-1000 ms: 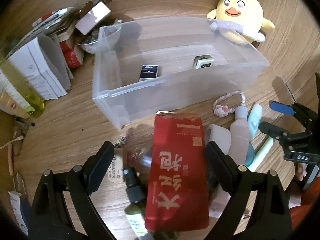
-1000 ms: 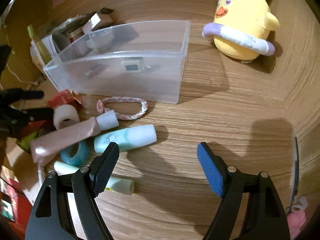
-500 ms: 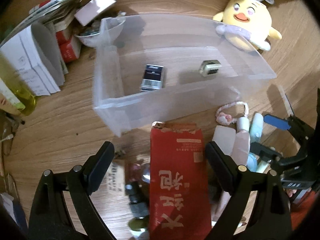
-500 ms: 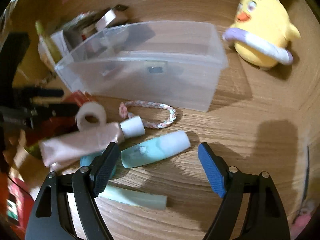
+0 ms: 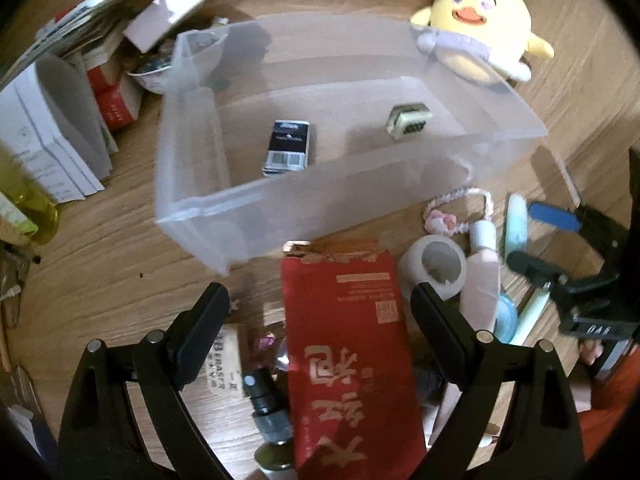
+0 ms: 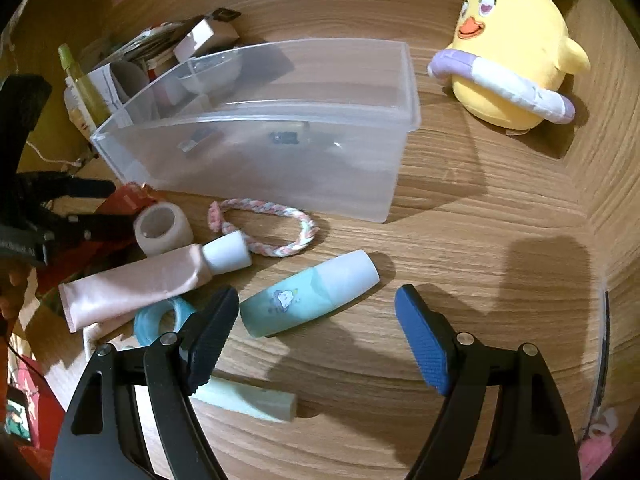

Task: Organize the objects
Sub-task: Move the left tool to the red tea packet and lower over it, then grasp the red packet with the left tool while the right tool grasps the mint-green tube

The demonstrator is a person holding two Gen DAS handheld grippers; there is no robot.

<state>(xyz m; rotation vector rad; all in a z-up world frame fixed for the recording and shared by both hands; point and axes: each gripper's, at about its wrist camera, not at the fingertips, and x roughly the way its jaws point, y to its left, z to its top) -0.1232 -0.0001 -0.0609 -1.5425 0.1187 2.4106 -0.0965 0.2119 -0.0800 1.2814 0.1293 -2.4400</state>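
A clear plastic bin (image 5: 208, 216) stands on the wooden table and holds a black card box (image 5: 287, 148) and a small beige gadget (image 5: 409, 121). My left gripper (image 5: 318, 320) is open, its jaws either side of a red pouch (image 5: 352, 364) lying in front of the bin. My right gripper (image 6: 316, 340) is open just above a teal and white bottle (image 6: 310, 294). A pink tube (image 6: 148, 280), a white tape roll (image 6: 162, 229), a braided bracelet (image 6: 266, 228) and a blue ring (image 6: 154, 322) lie beside the bottle.
A yellow plush chick (image 6: 512, 52) sits right of the bin. Boxes, papers and a bowl (image 5: 154, 74) crowd the far left. A yellow-green bottle (image 5: 28, 204) stands at the left edge. A pale green stick (image 6: 244, 400) lies under my right gripper. A dark dropper bottle (image 5: 264, 404) lies by the pouch.
Both grippers have moved forward toward the bin. The bottle now lies between my right gripper's open jaws. The left gripper stays open over the red pouch.
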